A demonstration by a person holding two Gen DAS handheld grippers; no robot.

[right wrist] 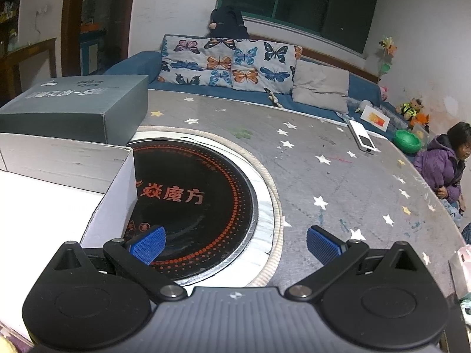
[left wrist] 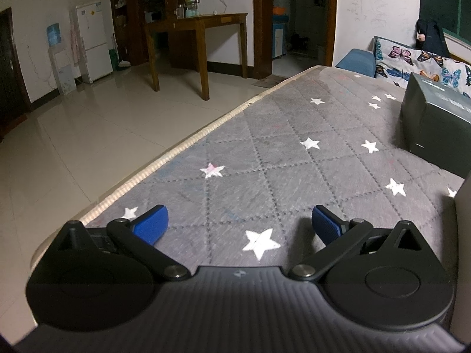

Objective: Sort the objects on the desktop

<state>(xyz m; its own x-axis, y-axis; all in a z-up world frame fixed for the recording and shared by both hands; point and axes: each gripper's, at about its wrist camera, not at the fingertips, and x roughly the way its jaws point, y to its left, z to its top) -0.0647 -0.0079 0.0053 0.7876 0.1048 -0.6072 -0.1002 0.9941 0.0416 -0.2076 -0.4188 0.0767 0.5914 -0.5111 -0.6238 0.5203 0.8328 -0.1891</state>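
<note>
L gripper [left wrist: 240, 222] | blk ribbed body, round side housings, silver pivot screws, blue textured pads [left wrist: 151, 225] | R gripper [right wrist: 235, 242] | same build, small centre logo

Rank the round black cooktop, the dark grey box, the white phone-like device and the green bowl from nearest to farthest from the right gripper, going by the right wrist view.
1. Round black cooktop, just ahead-left of the right gripper.
2. Dark grey box, far left.
3. White device, far right.
4. Green bowl, beyond the table's right edge.

Left gripper [left wrist: 240, 225]: I find its blue pads [left wrist: 151, 226] spread wide, gripping nothing.
Right gripper [right wrist: 235, 245]: likewise spread wide, nothing held.
</note>
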